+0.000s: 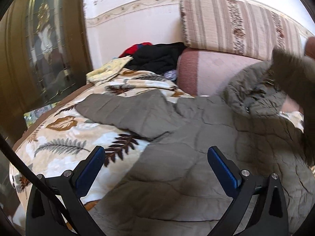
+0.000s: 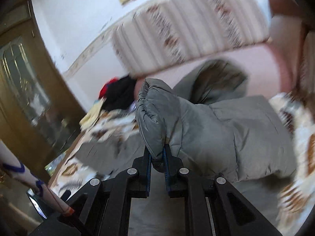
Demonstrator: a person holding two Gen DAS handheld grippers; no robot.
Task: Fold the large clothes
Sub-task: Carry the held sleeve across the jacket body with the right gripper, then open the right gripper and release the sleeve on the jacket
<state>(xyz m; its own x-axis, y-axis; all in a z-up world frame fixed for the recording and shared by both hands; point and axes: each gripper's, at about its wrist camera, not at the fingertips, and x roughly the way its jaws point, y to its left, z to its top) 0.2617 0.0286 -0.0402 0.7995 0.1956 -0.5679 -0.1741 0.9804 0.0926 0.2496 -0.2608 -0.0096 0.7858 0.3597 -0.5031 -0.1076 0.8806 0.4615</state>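
Observation:
A large grey-green quilted jacket (image 1: 177, 137) lies spread on the leaf-patterned bedspread (image 1: 63, 133). One sleeve (image 1: 122, 110) stretches out to the left, and the fur-trimmed hood (image 1: 254, 86) is bunched at the right. My left gripper (image 1: 156, 153) hovers open above the jacket's body, nothing between its blue pads. In the right wrist view my right gripper (image 2: 157, 153) is shut on the cuff end of the other sleeve (image 2: 157, 110), which is lifted off the bed and blurred by motion. That raised sleeve (image 1: 295, 66) shows as a blur at the right edge of the left wrist view.
A striped cushion (image 1: 236, 25) leans on the wall above a pink mattress (image 1: 212, 68). A pile of black, red and yellow clothes (image 1: 153, 57) sits at the bed's far end. A wooden cabinet with glass doors (image 1: 43, 45) stands at the left.

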